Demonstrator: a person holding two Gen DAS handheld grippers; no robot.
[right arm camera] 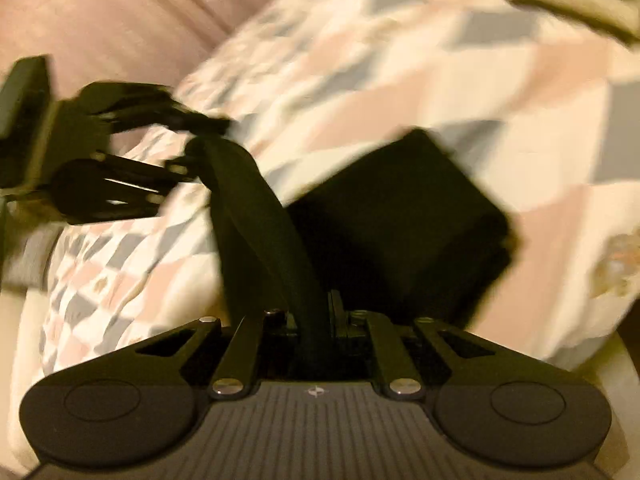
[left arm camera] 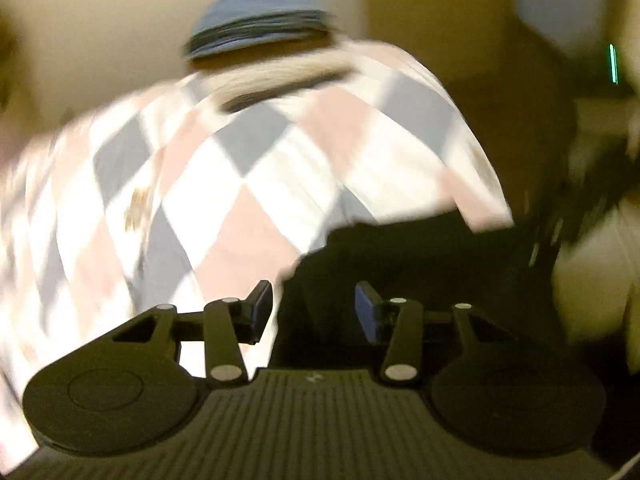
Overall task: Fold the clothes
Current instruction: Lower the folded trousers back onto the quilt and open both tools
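Item, nearest first: right gripper (right arm camera: 316, 312) clamped on a strip of the black garment (right arm camera: 404, 216); left gripper (left arm camera: 314, 310) part open, empty; checked quilt (left arm camera: 224, 168) beneath; folded blue stack (left arm camera: 260, 24) far; fold apparently midway, next needing a second corner gripped.

A black fabric garment (right arm camera: 404, 220) lies partly folded on a quilt, its squared block at the centre of the right wrist view; a long black strip of it (right arm camera: 256, 216) runs from 11 o'clock down to 6 o'clock. At 12 o'clock in the left wrist view sits a stack of folded blue clothes (left arm camera: 260, 20), blurred.
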